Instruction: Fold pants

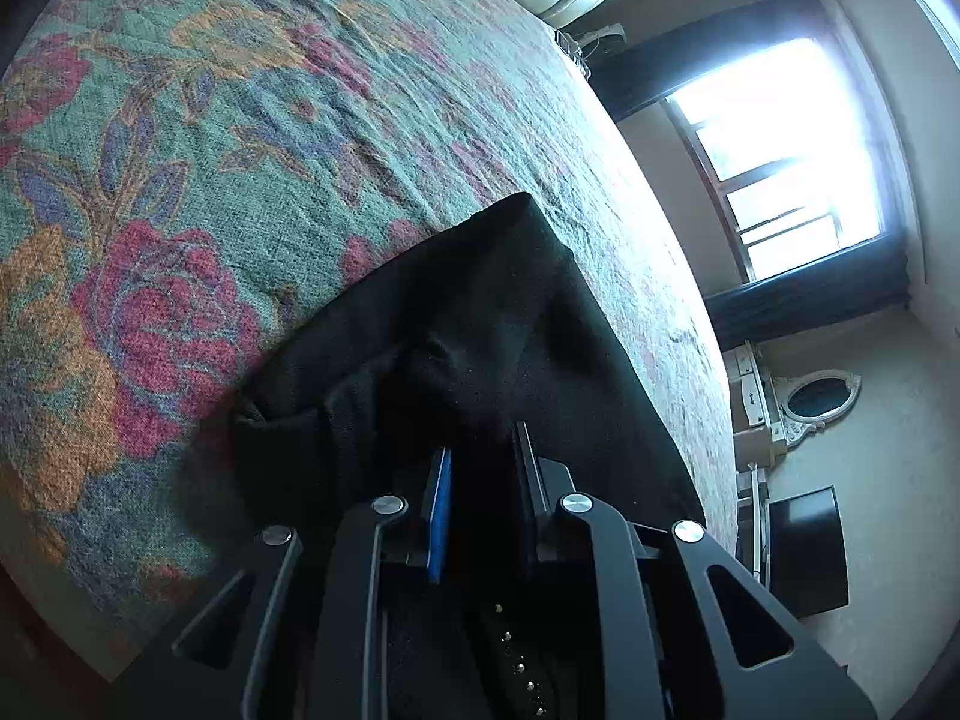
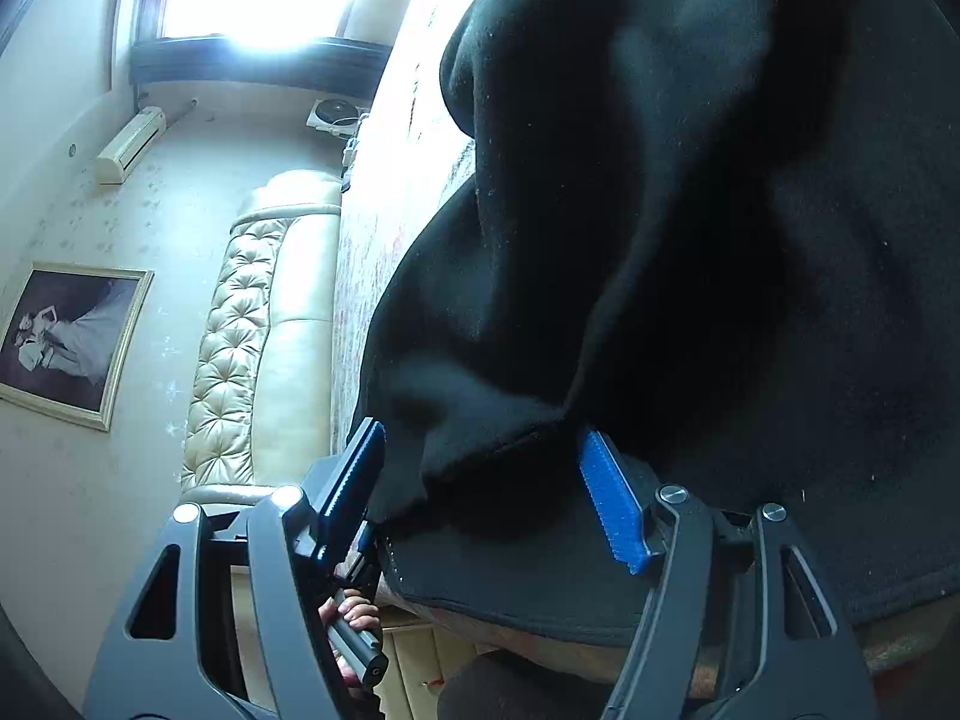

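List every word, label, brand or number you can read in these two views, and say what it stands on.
None is readable in either view.
The air conditioner may carry a badge, but it is too small and blurred to read.
The black pants and the floral bedspread show no lettering.

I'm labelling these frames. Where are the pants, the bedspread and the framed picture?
pants (image 1: 480,324): left wrist view, on the dark folded cloth.
bedspread (image 1: 198,138): left wrist view, on bare floral fabric.
framed picture (image 2: 69,339): right wrist view, on its middle.

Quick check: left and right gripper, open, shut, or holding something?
Left gripper: nearly shut on the black pants.
Right gripper: jaws wide, pants fabric between them, not pinched.
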Demonstrator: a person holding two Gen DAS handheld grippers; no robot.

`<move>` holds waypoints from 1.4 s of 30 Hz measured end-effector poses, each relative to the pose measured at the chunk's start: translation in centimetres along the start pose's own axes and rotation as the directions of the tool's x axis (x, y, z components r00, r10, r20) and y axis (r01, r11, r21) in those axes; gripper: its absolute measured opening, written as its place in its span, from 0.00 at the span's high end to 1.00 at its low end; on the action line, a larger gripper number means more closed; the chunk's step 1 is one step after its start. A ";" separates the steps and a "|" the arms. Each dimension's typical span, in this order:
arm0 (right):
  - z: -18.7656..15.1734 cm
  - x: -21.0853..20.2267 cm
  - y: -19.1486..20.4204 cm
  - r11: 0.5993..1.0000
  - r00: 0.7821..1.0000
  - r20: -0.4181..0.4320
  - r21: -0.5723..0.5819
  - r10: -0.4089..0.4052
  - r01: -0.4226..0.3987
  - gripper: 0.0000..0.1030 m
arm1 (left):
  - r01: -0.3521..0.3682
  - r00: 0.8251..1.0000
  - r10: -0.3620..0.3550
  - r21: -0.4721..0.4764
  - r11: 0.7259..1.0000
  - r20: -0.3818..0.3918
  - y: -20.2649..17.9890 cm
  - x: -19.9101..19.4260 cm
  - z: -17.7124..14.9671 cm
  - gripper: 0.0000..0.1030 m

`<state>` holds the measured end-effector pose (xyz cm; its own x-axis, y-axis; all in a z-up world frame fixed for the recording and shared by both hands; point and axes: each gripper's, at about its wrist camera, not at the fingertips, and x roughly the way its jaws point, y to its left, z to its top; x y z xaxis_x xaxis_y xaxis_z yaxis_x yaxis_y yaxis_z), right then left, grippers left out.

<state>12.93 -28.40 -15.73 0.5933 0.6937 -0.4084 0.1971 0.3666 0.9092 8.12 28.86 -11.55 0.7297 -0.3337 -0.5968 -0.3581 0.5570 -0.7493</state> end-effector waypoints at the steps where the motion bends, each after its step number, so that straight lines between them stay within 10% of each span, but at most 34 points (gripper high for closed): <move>1: 0.1 0.1 -0.1 1.000 1.000 0.009 0.007 0.001 -0.001 0.39 | 0.006 1.000 -0.006 -0.009 1.000 -0.001 0.0 0.0 0.1 0.83; 3: 0.1 0.4 -0.6 1.000 0.999 0.032 0.019 0.002 -0.002 0.49 | 0.014 1.000 -0.014 -0.027 1.000 -0.005 -0.1 0.3 0.1 0.83; 5: 0.3 0.7 -1.4 0.999 1.000 0.031 0.042 -0.004 0.003 0.85 | 0.021 1.000 -0.021 -0.037 0.999 -0.008 0.0 0.3 0.2 0.83; 7: 0.3 0.7 -2.2 0.996 1.000 0.028 0.083 0.012 -0.014 0.92 | 0.030 1.000 -0.031 -0.044 0.999 -0.006 0.2 0.1 0.5 0.83; 18: -2.9 -3.2 1.4 0.993 0.997 0.025 -0.094 0.071 -0.068 0.92 | 0.095 0.992 -0.093 -0.020 0.995 0.085 0.0 -5.7 1.4 0.83; 24: -3.1 -2.5 1.0 0.994 0.999 0.018 -0.110 0.030 -0.028 0.94 | 0.106 0.994 -0.109 -0.108 0.988 -0.024 1.9 -5.0 -0.7 0.82; 30: -2.5 -2.3 1.7 0.996 0.999 -0.014 -0.090 0.029 -0.030 0.91 | 0.133 0.989 -0.138 -0.115 0.984 -0.044 0.5 -2.7 -1.9 0.52; 38: -2.3 -1.7 -0.1 0.999 0.999 -0.001 0.012 0.051 -0.051 0.75 | 0.044 0.999 -0.042 -0.092 0.995 0.022 -1.0 -0.9 -1.7 0.49; 42: -2.1 -1.3 -0.5 0.996 0.997 0.007 0.043 0.078 -0.078 0.71 | -0.043 0.998 0.048 -0.091 0.995 0.048 -1.9 0.3 -1.3 0.92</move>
<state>10.45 -28.19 -15.79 0.6121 0.7160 -0.3356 0.1832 0.2844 0.9410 8.25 26.68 -10.75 0.7386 -0.2700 -0.6177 -0.4413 0.4991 -0.7458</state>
